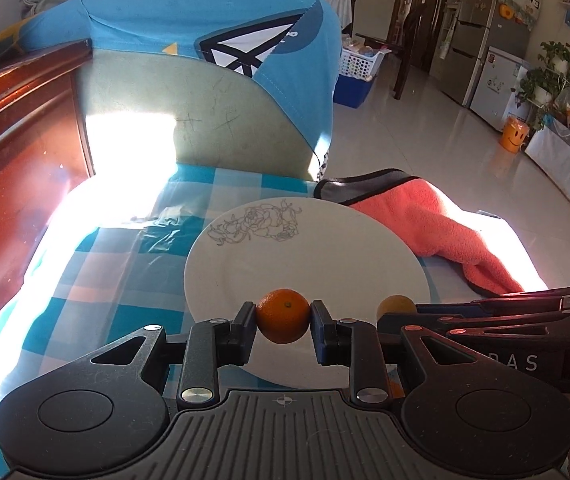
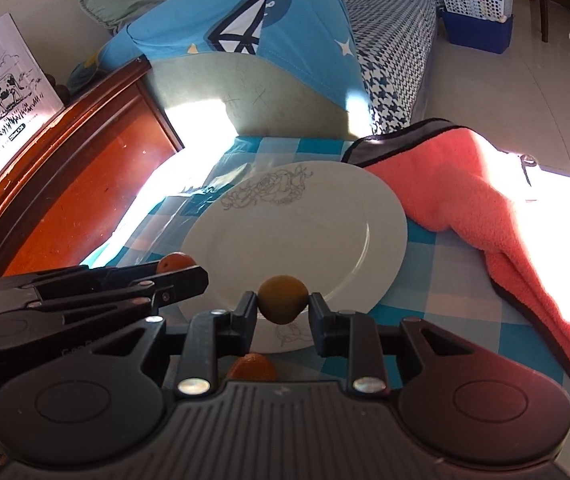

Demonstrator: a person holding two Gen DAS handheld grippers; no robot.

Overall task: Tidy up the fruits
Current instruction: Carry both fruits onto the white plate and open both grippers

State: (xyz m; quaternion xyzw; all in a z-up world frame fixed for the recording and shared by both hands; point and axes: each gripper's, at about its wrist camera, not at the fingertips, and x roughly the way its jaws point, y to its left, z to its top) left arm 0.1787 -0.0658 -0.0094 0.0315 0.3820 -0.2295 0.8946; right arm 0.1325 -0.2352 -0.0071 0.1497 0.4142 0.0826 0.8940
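My left gripper (image 1: 283, 322) is shut on a bright orange tangerine (image 1: 283, 315) and holds it over the near rim of a white plate (image 1: 305, 264) with a line-drawn flower. My right gripper (image 2: 283, 308) is shut on a duller orange tangerine (image 2: 283, 299), also over the plate's near rim (image 2: 345, 240). Each gripper shows in the other's view: the right one (image 1: 485, 312) with its fruit (image 1: 396, 305), the left one (image 2: 105, 280) with its fruit (image 2: 175, 262). A third tangerine (image 2: 253, 367) lies on the table just under my right gripper.
The plate rests on a blue-and-white checked tablecloth (image 1: 117, 280). A coral fleece cloth (image 1: 437, 232) lies right of the plate. A chair back with a blue cover (image 1: 213, 92) stands behind the table. A red-brown wooden board (image 2: 65, 184) flanks the left side.
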